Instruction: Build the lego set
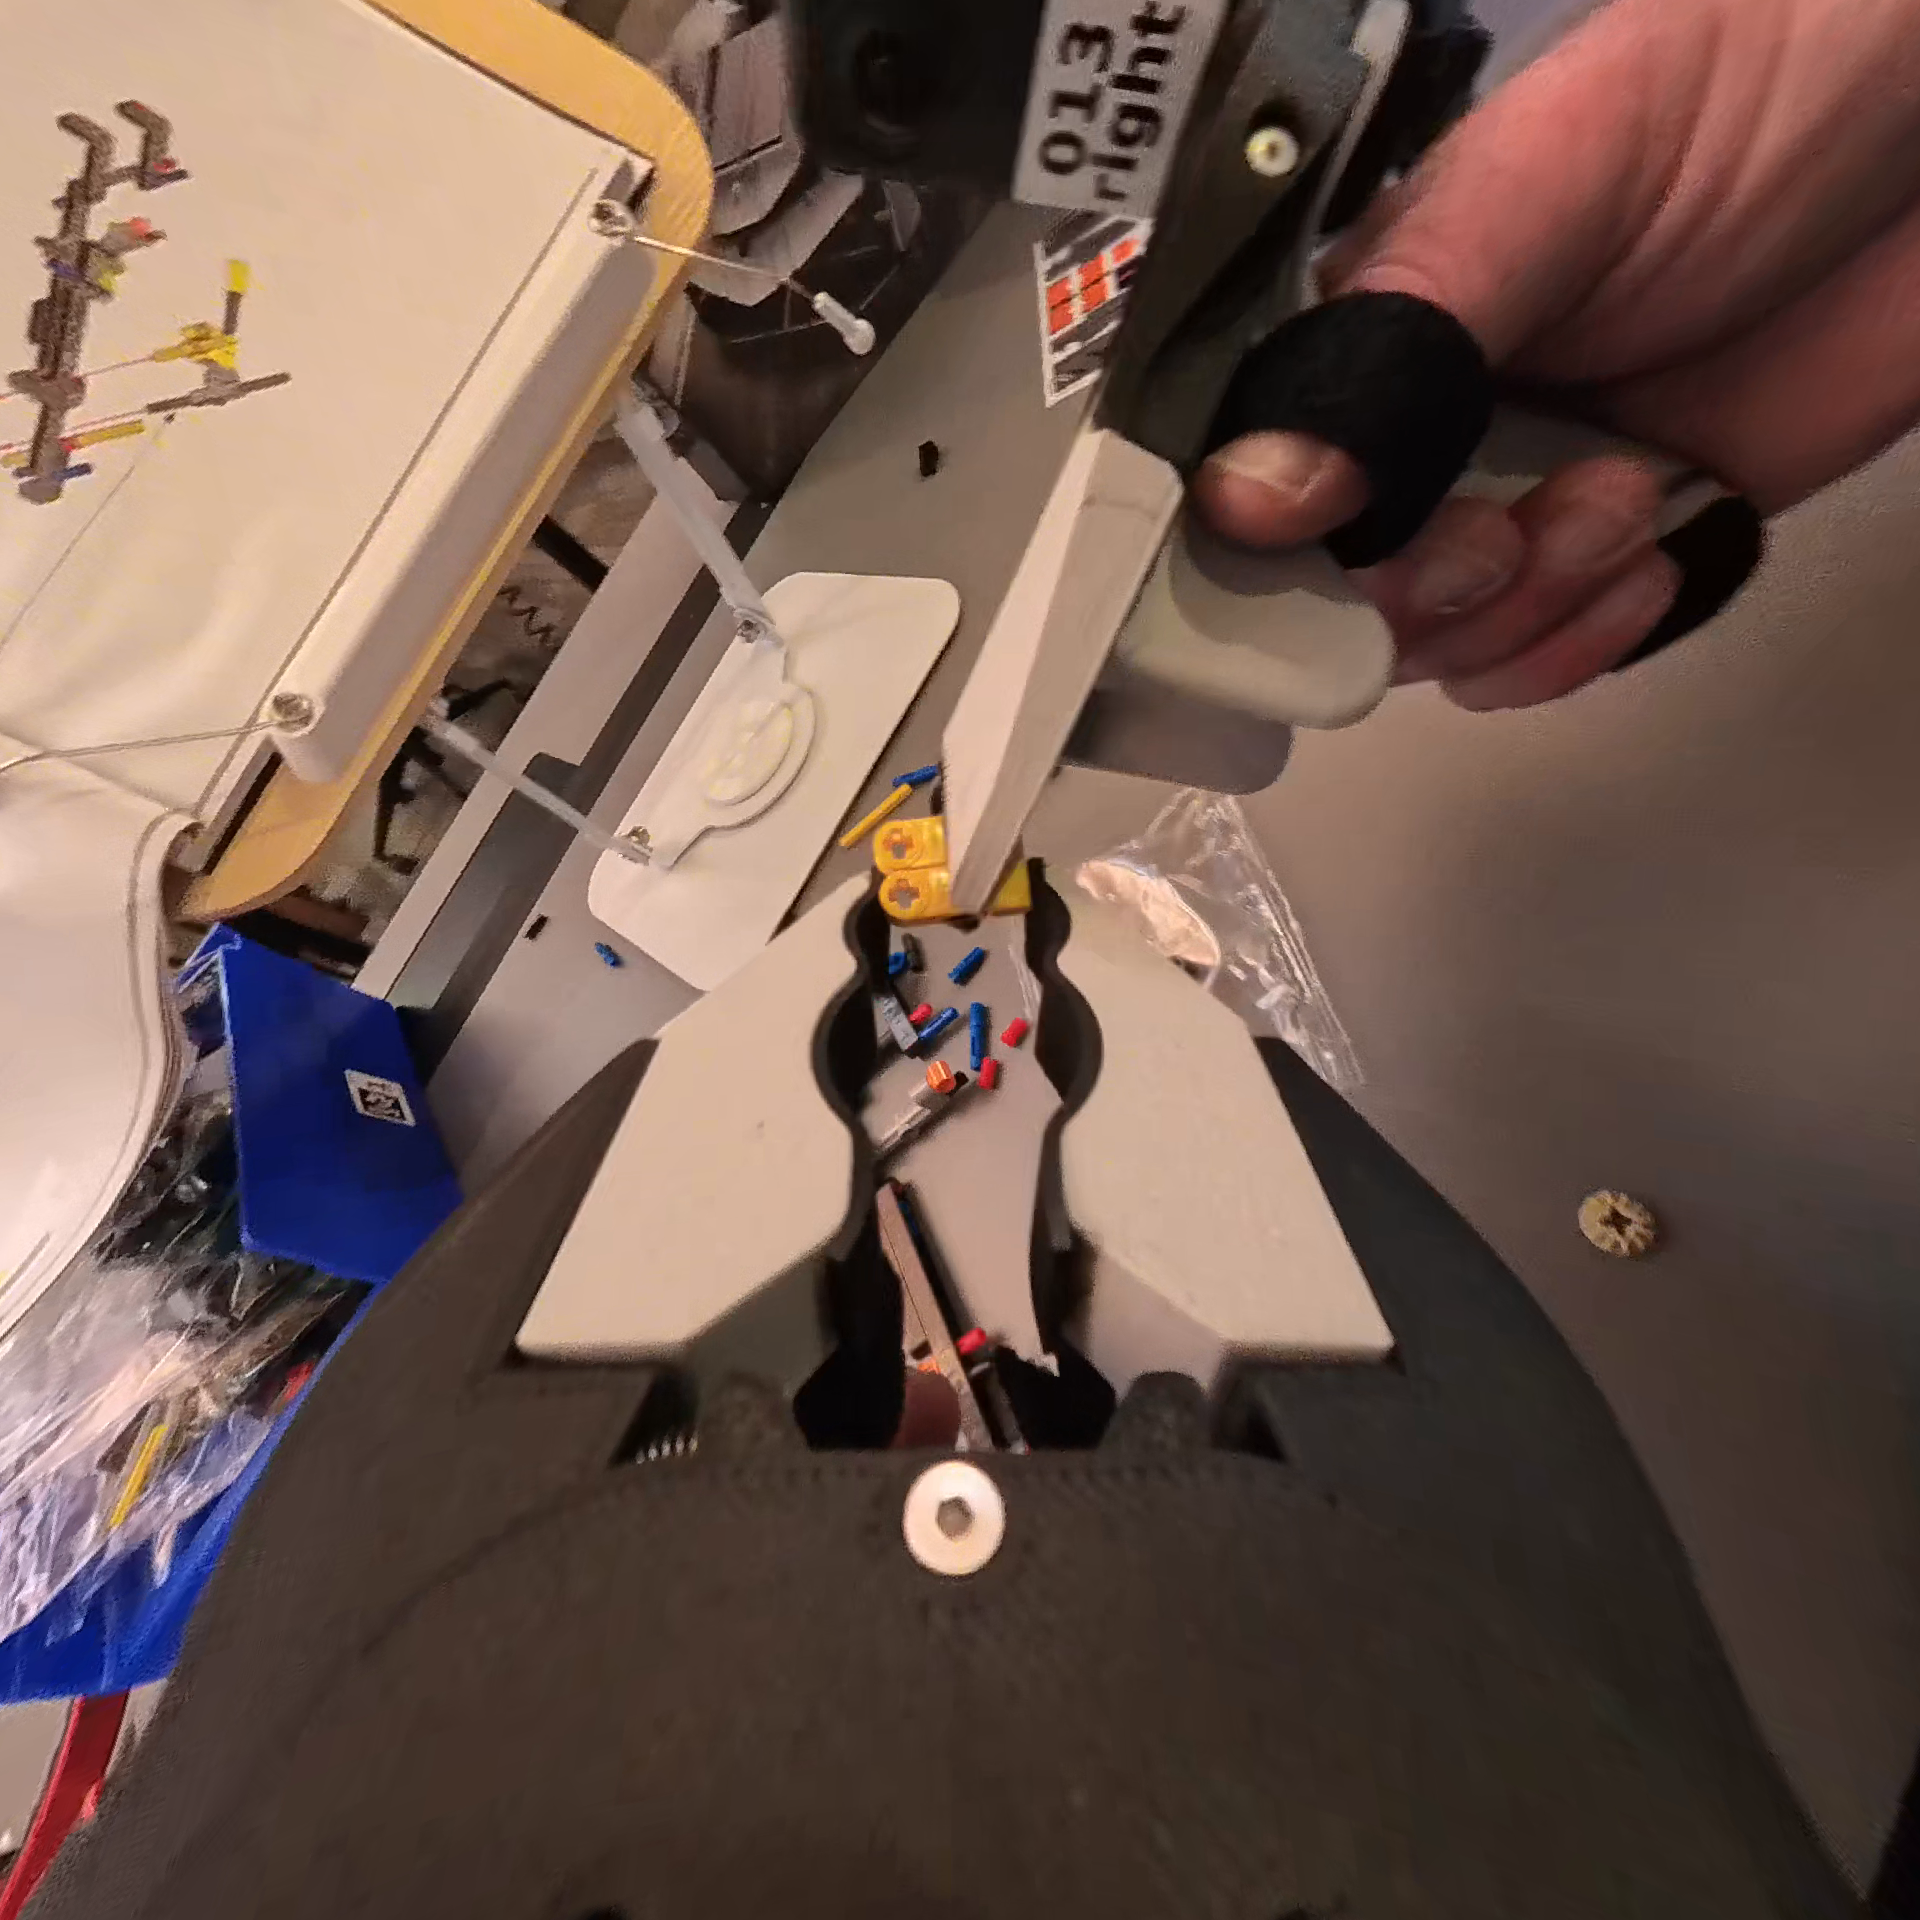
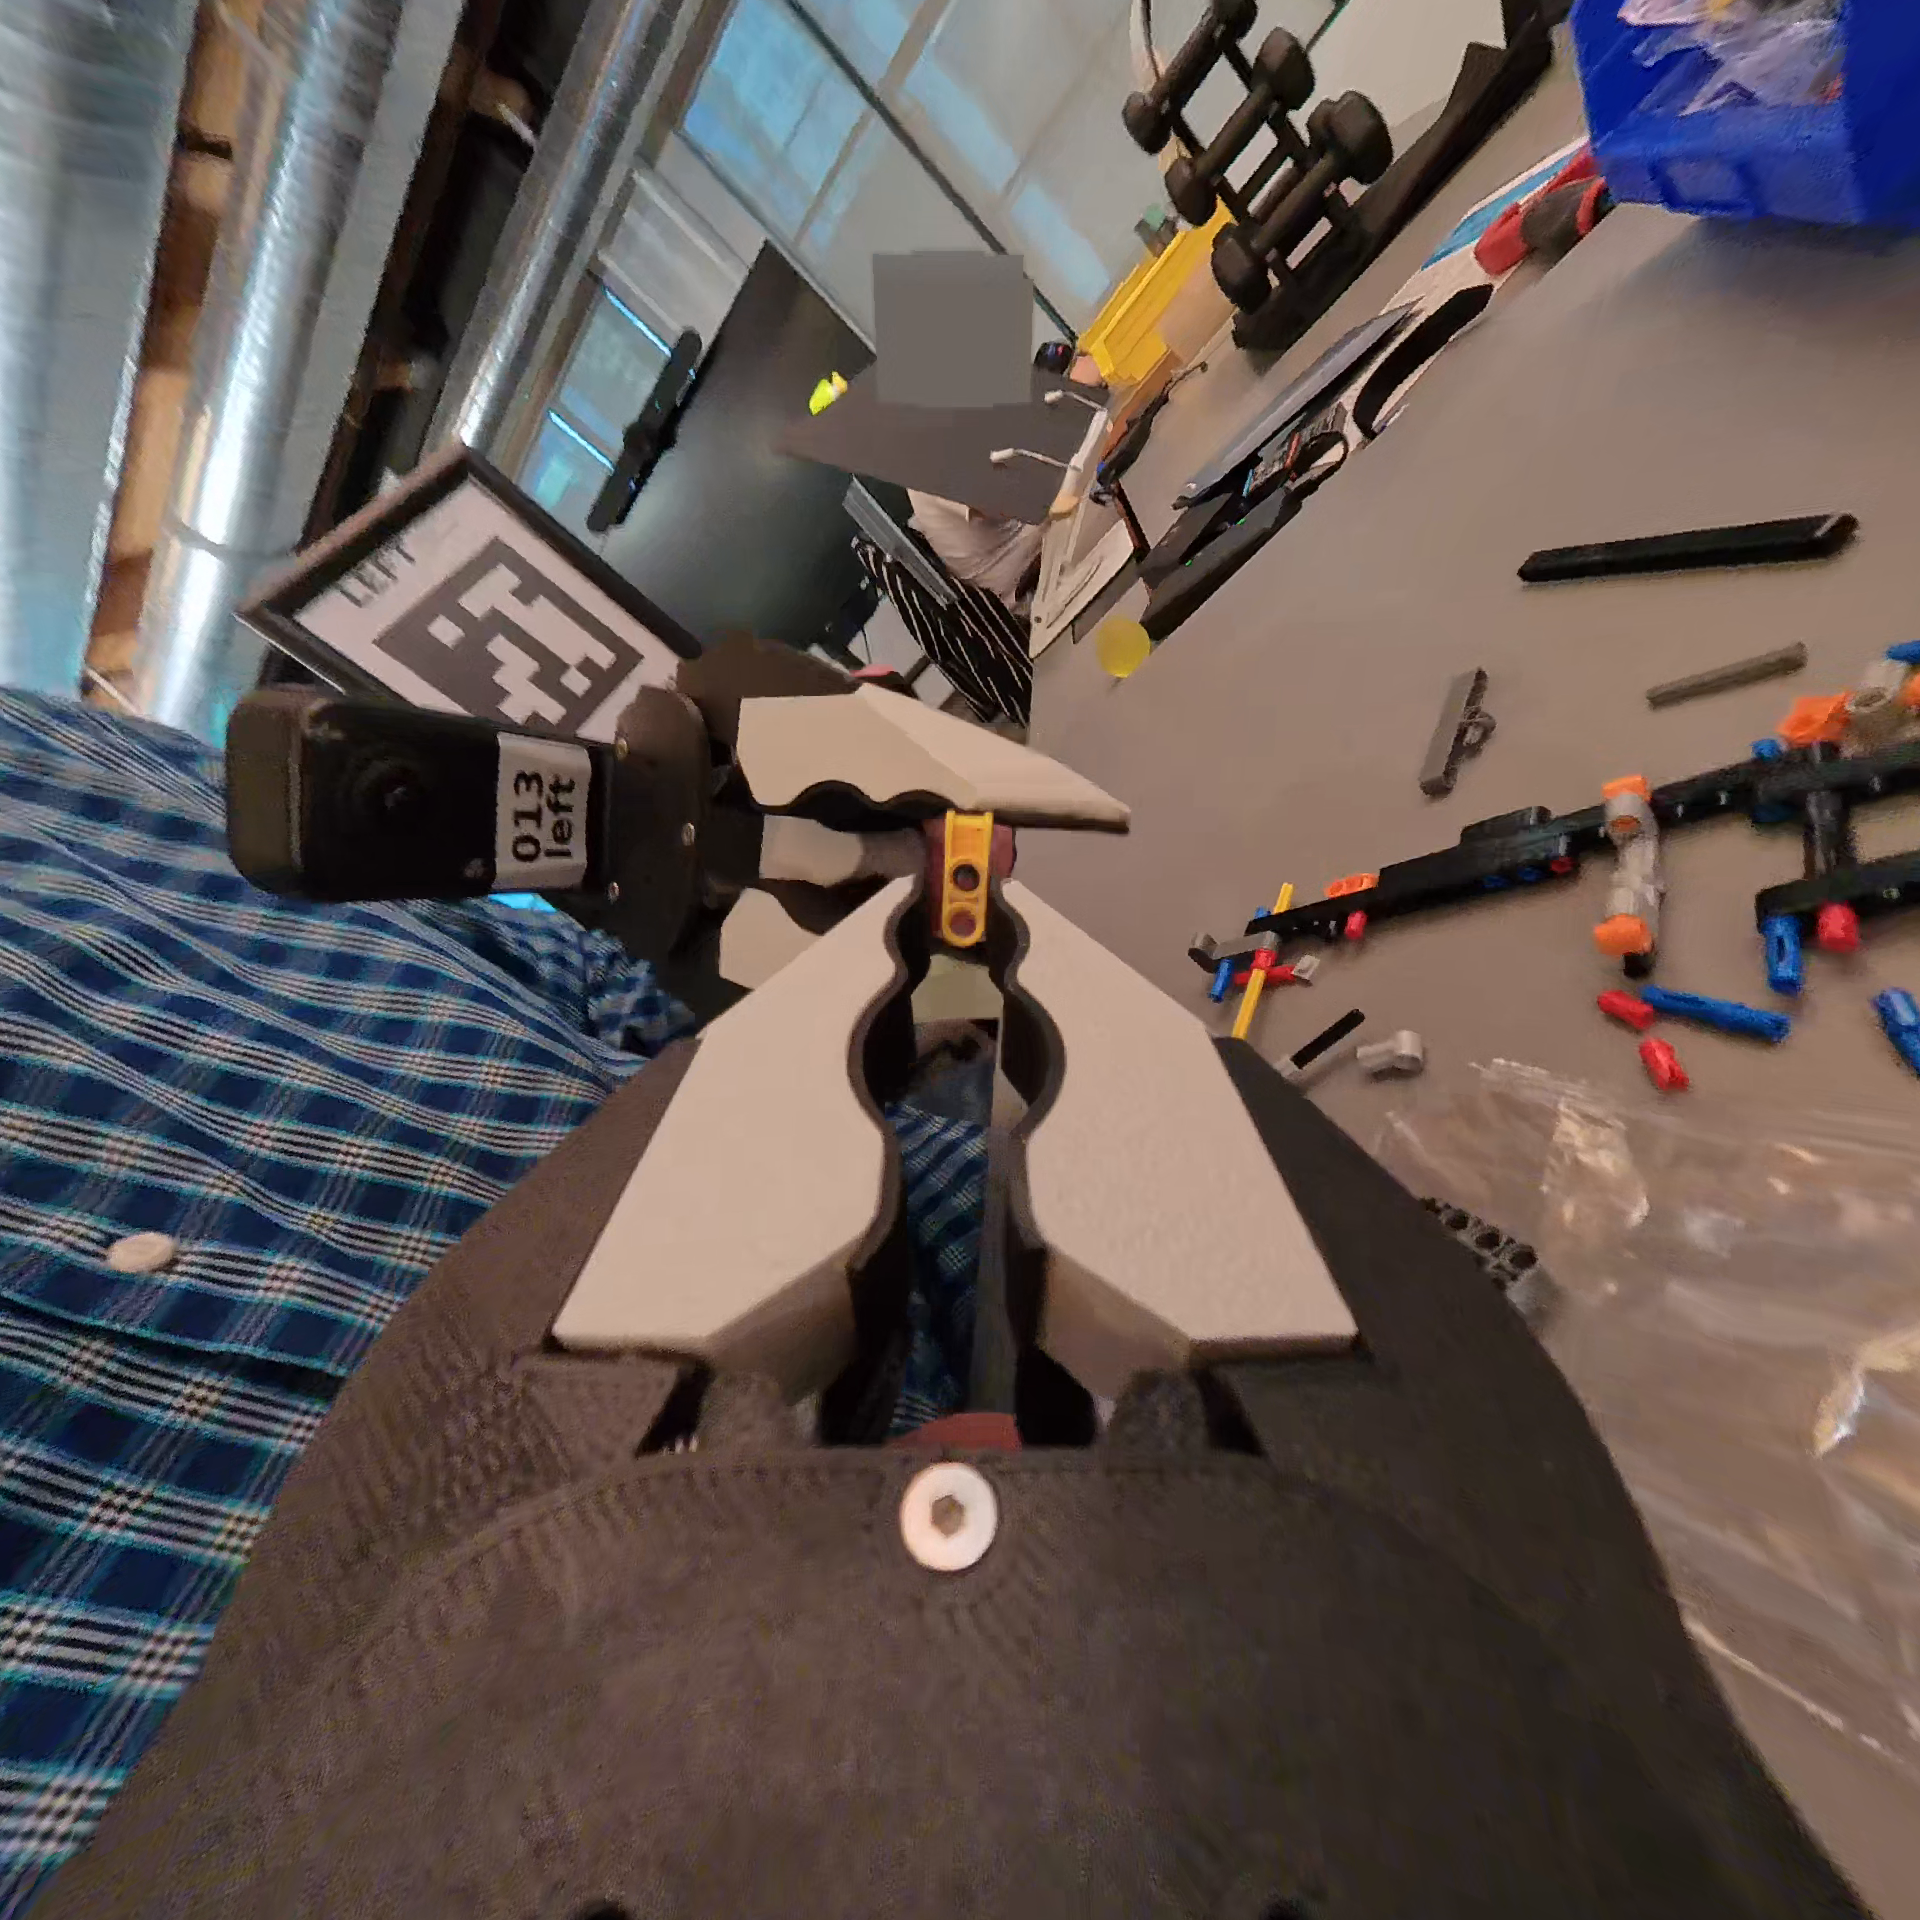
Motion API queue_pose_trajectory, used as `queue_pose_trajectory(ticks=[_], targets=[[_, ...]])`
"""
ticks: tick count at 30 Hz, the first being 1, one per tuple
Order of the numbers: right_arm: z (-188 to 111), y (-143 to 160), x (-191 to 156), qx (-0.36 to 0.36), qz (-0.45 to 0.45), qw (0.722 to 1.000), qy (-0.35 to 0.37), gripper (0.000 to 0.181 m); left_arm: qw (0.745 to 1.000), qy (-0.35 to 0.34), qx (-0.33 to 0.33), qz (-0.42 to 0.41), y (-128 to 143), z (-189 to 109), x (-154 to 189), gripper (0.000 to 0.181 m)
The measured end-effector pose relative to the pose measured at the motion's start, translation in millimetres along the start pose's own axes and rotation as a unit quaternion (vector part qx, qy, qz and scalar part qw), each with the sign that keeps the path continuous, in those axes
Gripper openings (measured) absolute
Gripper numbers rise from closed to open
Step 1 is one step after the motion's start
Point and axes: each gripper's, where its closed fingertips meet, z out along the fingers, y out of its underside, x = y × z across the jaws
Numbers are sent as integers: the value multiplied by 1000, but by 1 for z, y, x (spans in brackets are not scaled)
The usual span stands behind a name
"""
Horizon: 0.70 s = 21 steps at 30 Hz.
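A small yellow lego piece with cross holes [image 1: 914, 871] is held in the air between both grippers. My left gripper [image 1: 951, 906] is shut on it at the fingertips. My right gripper [image 1: 982, 883] comes down from above and pinches the same piece. In the right wrist view the yellow piece [image 2: 966, 883] sits between my right gripper's tips [image 2: 961, 902], and the left gripper's grey fingers [image 2: 914, 769] clamp it from the left. A partly built black assembly [image 2: 1558, 842] with orange, blue and red parts lies on the grey table [image 2: 1299, 644].
Loose blue and red pins [image 1: 971, 1013] lie below the grippers, more beside the assembly [image 2: 1714, 1013]. A clear plastic bag [image 2: 1662, 1299], a black beam [image 2: 1683, 545], a tan gear [image 1: 1616, 1221], an instruction booklet on a stand [image 1: 260, 364] and a blue bin [image 1: 322, 1091] surround the work area. Left and right tips are no more than a few centimetres apart. The partly built black assembly [image 2: 1558, 842] is about equally far from each gripper, around 15 cm.
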Motion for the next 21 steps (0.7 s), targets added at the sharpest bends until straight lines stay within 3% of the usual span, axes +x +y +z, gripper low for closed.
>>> queue_pose_trajectory(ticks=[7,21], targets=[[19,-3,0,-9,-5,1000,9,6,999,14,-2,34,10,-12,-8,23],[61,-19,0,18,40,999,-11,5,999,-21,34,-11,29,-33,-40,23]])
